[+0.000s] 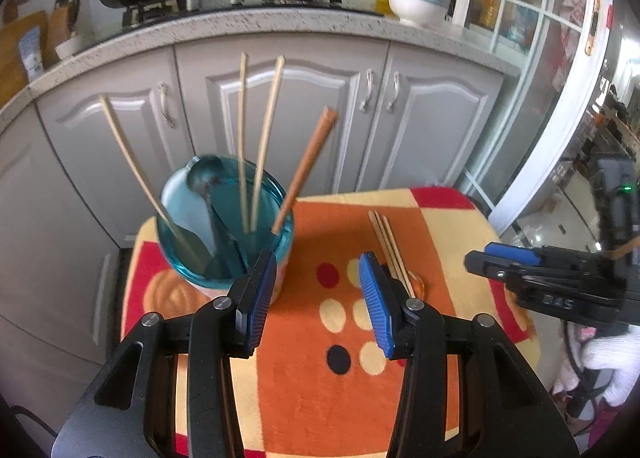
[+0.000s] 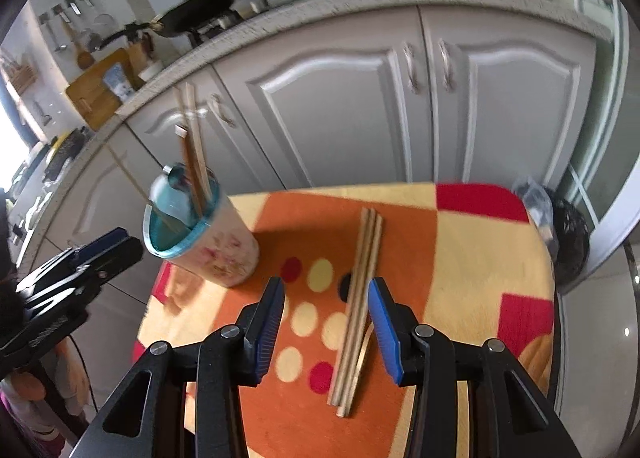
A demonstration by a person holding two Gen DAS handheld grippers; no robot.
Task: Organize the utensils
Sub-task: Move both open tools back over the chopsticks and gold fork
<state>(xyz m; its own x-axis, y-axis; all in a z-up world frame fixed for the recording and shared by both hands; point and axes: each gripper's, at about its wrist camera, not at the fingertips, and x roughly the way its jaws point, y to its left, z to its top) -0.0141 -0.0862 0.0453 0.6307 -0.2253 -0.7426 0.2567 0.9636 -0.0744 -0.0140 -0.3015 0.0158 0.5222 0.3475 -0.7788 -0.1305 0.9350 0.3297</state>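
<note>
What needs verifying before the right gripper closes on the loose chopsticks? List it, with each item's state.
1. Right gripper open: ok, blue pads apart, nothing pressed between them.
2. Loose chopsticks between the pads: ok, the bundle lies on the cloth in the gap, nearer the right-hand pad.
3. Bundle together: ok, sticks lie side by side, touching.
4. Pads low enough to grip: cannot tell from this view.
5. Holder cup upright with room: ok, it stands on the cloth holding a spoon and several chopsticks, space left.
6. Left gripper clear of the path: ok, open and empty, beside the cup.
</note>
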